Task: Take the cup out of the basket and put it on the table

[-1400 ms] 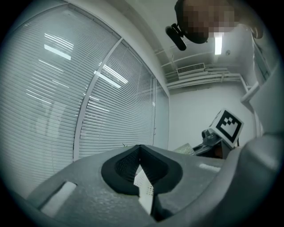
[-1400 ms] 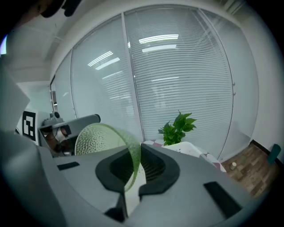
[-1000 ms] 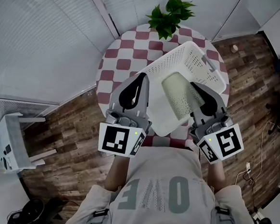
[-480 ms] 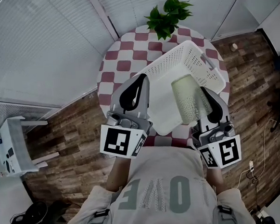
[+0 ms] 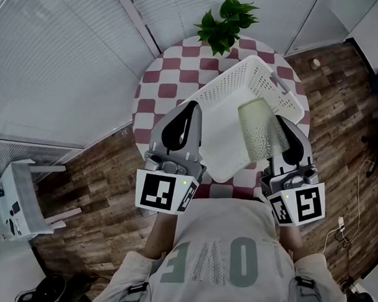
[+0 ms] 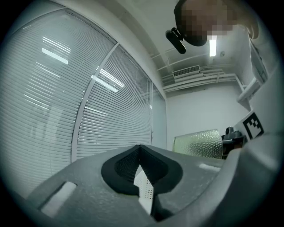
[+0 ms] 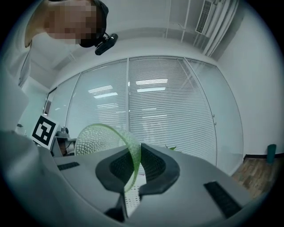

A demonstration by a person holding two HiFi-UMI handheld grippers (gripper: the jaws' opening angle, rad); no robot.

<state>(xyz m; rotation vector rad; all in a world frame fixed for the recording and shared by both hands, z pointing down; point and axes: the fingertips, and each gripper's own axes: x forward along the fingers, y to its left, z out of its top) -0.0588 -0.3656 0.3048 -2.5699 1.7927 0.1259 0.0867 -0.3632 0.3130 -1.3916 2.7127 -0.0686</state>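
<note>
The task is partway done, by my reading. The right gripper [image 5: 282, 125] has the cup [image 5: 258, 130] off the basket floor, its fingers pinching the cup's rim wall, one inside and one outside. The cup hangs over the right side of the basket [image 5: 248, 77], mouth toward the person; whether it is fully clear of the basket's wall I cannot tell. The left gripper [image 5: 187, 109] has its fingers pressed on the basket's near-left wall, a strip of perforated white plastic between them, and holds the basket tilted above the counter [image 5: 169, 70].

What is left: carry the cup out past the rim and set it on the checked counter, of which only the left and far parts show bare.

The cup is pale green and translucent, tapered, with a dimpled surface all over and a thin smooth rim. It looks empty and light.
</note>
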